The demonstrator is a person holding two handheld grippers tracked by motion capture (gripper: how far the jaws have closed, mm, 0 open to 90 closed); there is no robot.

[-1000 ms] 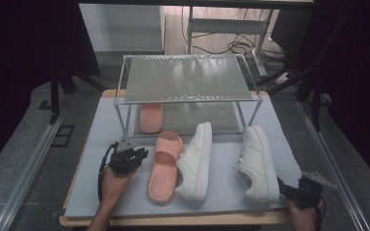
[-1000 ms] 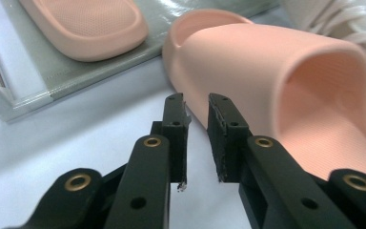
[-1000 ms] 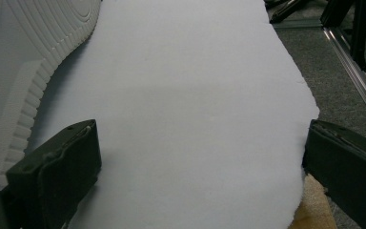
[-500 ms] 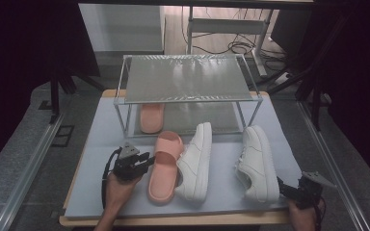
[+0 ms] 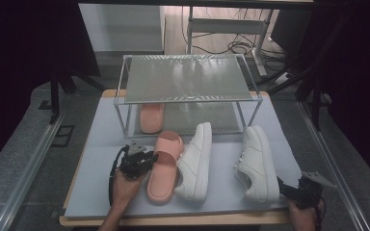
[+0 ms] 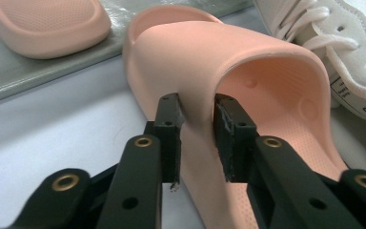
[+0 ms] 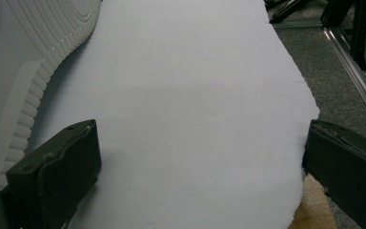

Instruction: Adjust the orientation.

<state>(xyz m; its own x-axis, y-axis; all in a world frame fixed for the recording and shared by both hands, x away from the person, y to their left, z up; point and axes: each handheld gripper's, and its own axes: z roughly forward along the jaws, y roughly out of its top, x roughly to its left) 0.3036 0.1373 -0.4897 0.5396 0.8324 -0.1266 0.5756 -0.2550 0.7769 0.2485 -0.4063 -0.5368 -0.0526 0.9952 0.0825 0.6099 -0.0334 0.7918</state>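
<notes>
We see our right hand-held gripper (image 7: 198, 176) with its two black jaws standing wide apart and nothing between them, low over the pale grey mat (image 7: 186, 95). The ribbed white sole of a sneaker (image 7: 33, 52) lies just beside the left jaw, and the desk (image 7: 314, 210) edge shows tan at the mat's near corner.

A clear two-tier rack (image 5: 188, 82) with a metal frame stands at the far middle of the table (image 5: 91, 159), which is covered by a pale grey mat. A second pink slide (image 5: 151, 117) lies on the rack's lower shelf, at its left end. Two white sneakers rest on the mat: one (image 5: 195, 163) near the centre, tipped on its side, the other (image 5: 257, 163) to the right, well apart. Cables (image 5: 231, 47) lie on the floor beyond the table.
</notes>
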